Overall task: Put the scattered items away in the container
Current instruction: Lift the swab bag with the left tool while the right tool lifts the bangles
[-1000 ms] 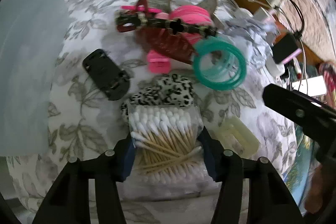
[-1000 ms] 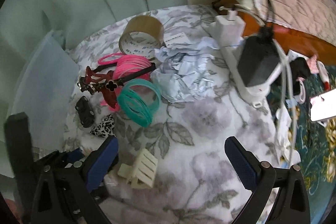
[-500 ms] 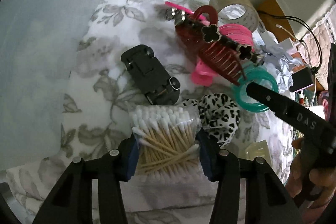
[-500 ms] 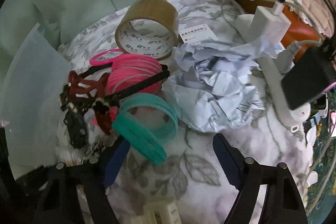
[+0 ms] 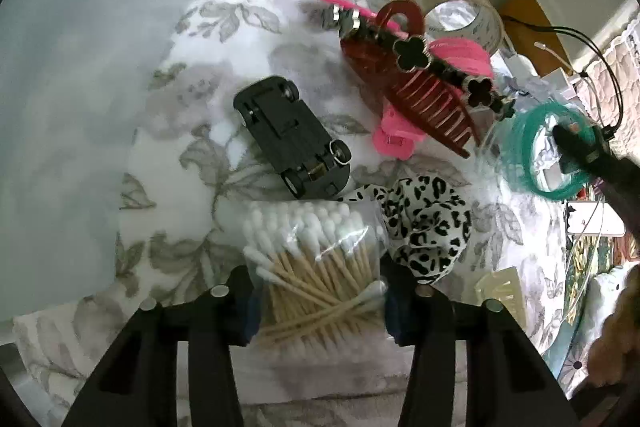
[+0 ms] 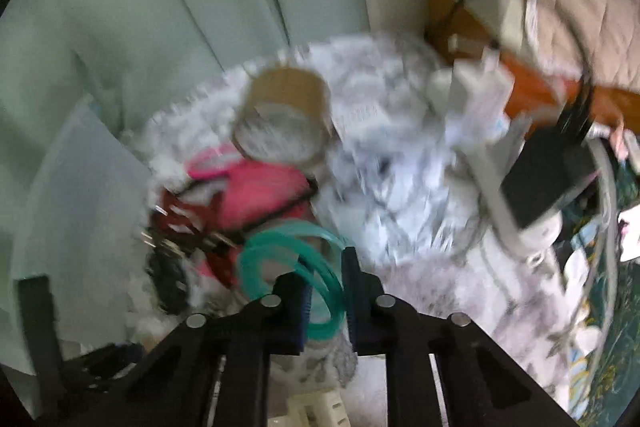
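- Gripping a clear bag of cotton swabs [image 5: 320, 267] in my left gripper [image 5: 318, 301], I have both jaws pressed against its sides; the bag sits at 6 o'clock in the left wrist view, over the floral cloth [image 5: 248, 7].
- At 9 o'clock in that view stands the translucent container [image 5: 80, 87], its pale wall rising beside the cloth.
- Near the centre, a black toy car [image 5: 292, 143] lies upside down, wheels up, just above the swab bag.
- At 4 o'clock of the car, a leopard-print scrunchie [image 5: 424, 227] touches the bag's right edge.
- At 1 o'clock, a dark red hair claw [image 5: 420, 95] lies under a black clover clip [image 5: 416, 53], with a pink clip [image 5: 394, 141] below them and a tape roll [image 5: 460, 7] beyond.
- At 3 o'clock, the teal bangles [image 5: 532, 151] are pinched by my right gripper [image 6: 326, 291], jaws nearly closed around the rings; the right wrist view is blurred.
- At 5 o'clock, a cream claw clip [image 5: 500, 291] rests on the cloth.
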